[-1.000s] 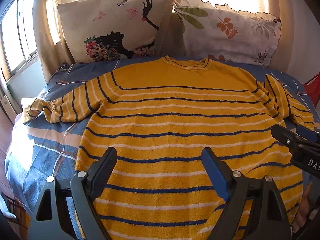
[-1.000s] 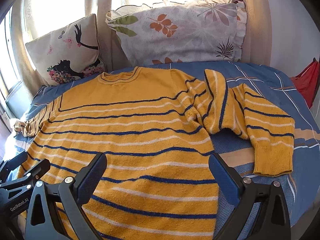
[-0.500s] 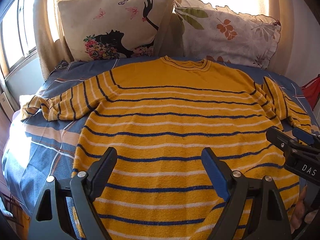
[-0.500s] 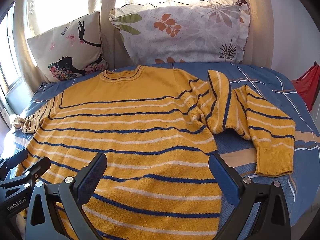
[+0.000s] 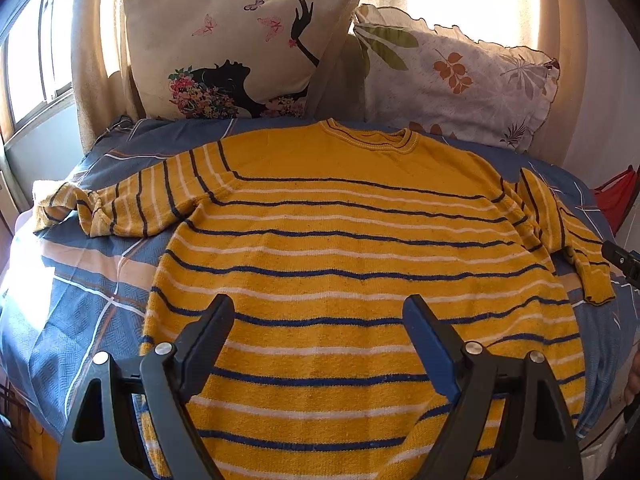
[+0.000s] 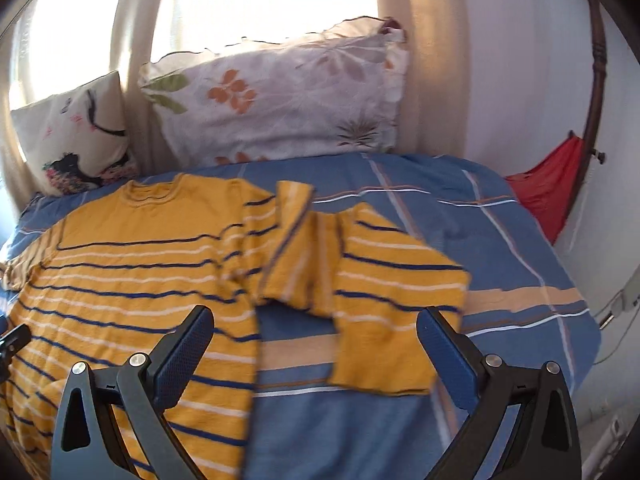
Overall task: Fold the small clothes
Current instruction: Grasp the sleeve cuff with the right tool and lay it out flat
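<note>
A yellow sweater [image 5: 352,264] with navy and white stripes lies flat, front up, on a blue bed; it also shows in the right wrist view [image 6: 132,280]. Its left sleeve [image 5: 120,204] stretches out crumpled to the left. Its right sleeve [image 6: 380,292] is bent back down beside the body. My left gripper [image 5: 318,320] is open and empty above the sweater's lower body. My right gripper [image 6: 314,328] is open and empty, above the bedspread between the body and the right sleeve's cuff. Its tip [image 5: 620,258] shows at the left view's right edge.
Two pillows lean against the curtains at the bed's head: a beige one with a black silhouette [image 5: 232,52] and a white leaf-print one [image 5: 452,80]. The blue checked bedspread [image 6: 500,248] extends right. A red cloth [image 6: 548,192] hangs by the right wall.
My right gripper has swung quickly to the right, from over the sweater's body to the right sleeve side. My left gripper has shifted slightly left. The sweater has not moved.
</note>
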